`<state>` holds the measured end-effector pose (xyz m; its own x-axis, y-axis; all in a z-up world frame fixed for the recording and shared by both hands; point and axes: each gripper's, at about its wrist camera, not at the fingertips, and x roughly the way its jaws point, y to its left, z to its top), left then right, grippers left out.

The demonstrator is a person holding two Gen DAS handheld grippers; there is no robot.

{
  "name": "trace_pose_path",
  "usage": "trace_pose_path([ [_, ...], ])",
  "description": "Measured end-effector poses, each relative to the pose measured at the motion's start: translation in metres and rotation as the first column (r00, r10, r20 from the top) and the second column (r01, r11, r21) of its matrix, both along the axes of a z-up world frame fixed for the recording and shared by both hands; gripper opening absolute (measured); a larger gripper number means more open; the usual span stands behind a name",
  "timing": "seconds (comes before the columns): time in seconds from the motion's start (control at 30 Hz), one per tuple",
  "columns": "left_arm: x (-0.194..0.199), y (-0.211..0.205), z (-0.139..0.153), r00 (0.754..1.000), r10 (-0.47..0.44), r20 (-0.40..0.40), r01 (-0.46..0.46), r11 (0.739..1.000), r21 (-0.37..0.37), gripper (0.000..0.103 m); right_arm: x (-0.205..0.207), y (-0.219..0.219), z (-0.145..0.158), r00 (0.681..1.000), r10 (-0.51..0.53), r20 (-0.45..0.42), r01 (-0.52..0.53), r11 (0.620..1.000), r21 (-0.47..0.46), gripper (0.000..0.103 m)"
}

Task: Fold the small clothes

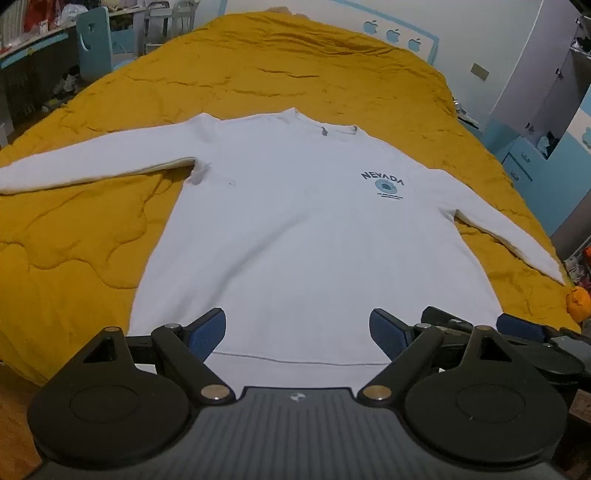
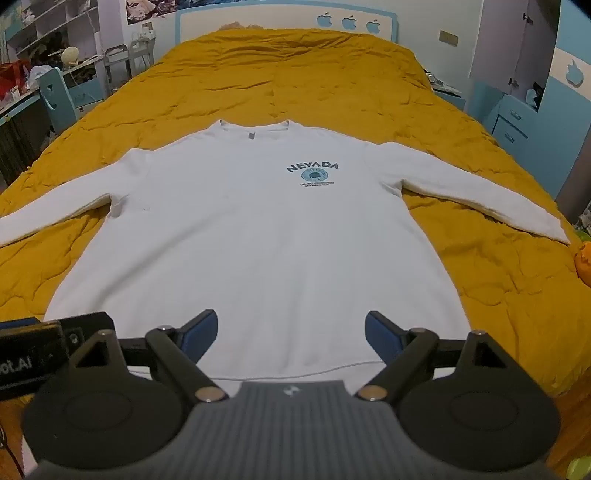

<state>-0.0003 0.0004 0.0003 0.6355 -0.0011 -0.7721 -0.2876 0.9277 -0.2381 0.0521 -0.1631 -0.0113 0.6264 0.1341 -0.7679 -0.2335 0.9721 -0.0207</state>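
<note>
A white long-sleeved sweatshirt [image 1: 295, 229] with a blue NEVADA print lies flat and face up on a mustard quilt [image 1: 258, 62], both sleeves spread out sideways. Its hem faces me. My left gripper [image 1: 297, 334] hovers open above the hem's middle, nothing between its blue pads. The right gripper shows at the right edge of the left wrist view [image 1: 472, 325], also near the hem. In the right wrist view the same sweatshirt [image 2: 266, 229] fills the centre, and my right gripper [image 2: 291, 334] stands open over the hem, holding nothing.
The quilt [image 2: 295, 66] covers a wide bed that runs back to a blue headboard [image 2: 288, 18]. A blue desk and chair [image 2: 55, 96] stand left of the bed. Blue drawers [image 2: 513, 118] and an orange object [image 2: 585, 262] are on the right.
</note>
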Motion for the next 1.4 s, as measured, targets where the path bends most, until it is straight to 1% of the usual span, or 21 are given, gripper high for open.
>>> trace_pose_path([
  [0.07, -0.001, 0.002, 0.0, 1.0, -0.01, 0.006, 0.01, 1.0, -0.005, 0.102, 0.001, -0.001, 0.0, 1.0, -0.004, -0.001, 0.004, 1.0, 0.003, 0.083],
  [0.13, 0.001, 0.007, -0.004, 1.0, -0.004, -0.004, 0.004, 1.0, -0.005, 0.102, 0.002, -0.001, 0.0, 1.0, -0.008, -0.003, 0.008, 1.0, 0.007, 0.083],
  [0.17, 0.002, -0.003, -0.002, 1.0, 0.007, -0.009, -0.007, 0.999, 0.034, 0.102, 0.0, 0.002, 0.001, 1.0, -0.008, -0.003, 0.008, 1.0, 0.007, 0.083],
  [0.2, 0.002, -0.003, -0.001, 1.0, 0.007, -0.009, -0.007, 0.999, 0.035, 0.102, 0.001, 0.0, 0.002, 1.0, -0.006, -0.002, 0.006, 1.0, 0.008, 0.083],
  [0.33, 0.002, -0.003, 0.0, 1.0, 0.006, -0.008, -0.006, 0.999, 0.033, 0.102, 0.001, 0.004, 0.001, 1.0, -0.006, 0.003, 0.006, 1.0, 0.004, 0.083],
  [0.5, 0.001, -0.001, 0.001, 1.0, 0.009, -0.007, -0.009, 1.0, 0.021, 0.102, 0.0, -0.002, 0.002, 1.0, 0.001, 0.008, -0.001, 1.0, 0.007, 0.083],
  [0.73, 0.001, -0.002, 0.002, 1.0, 0.008, -0.01, -0.008, 1.0, 0.023, 0.102, 0.0, -0.001, 0.002, 1.0, 0.0, 0.008, 0.0, 1.0, 0.006, 0.083],
  [1.4, -0.001, -0.003, -0.003, 1.0, 0.012, -0.024, -0.012, 1.0, 0.002, 0.102, -0.001, 0.001, 0.002, 1.0, 0.0, 0.008, 0.0, 1.0, -0.005, 0.083],
])
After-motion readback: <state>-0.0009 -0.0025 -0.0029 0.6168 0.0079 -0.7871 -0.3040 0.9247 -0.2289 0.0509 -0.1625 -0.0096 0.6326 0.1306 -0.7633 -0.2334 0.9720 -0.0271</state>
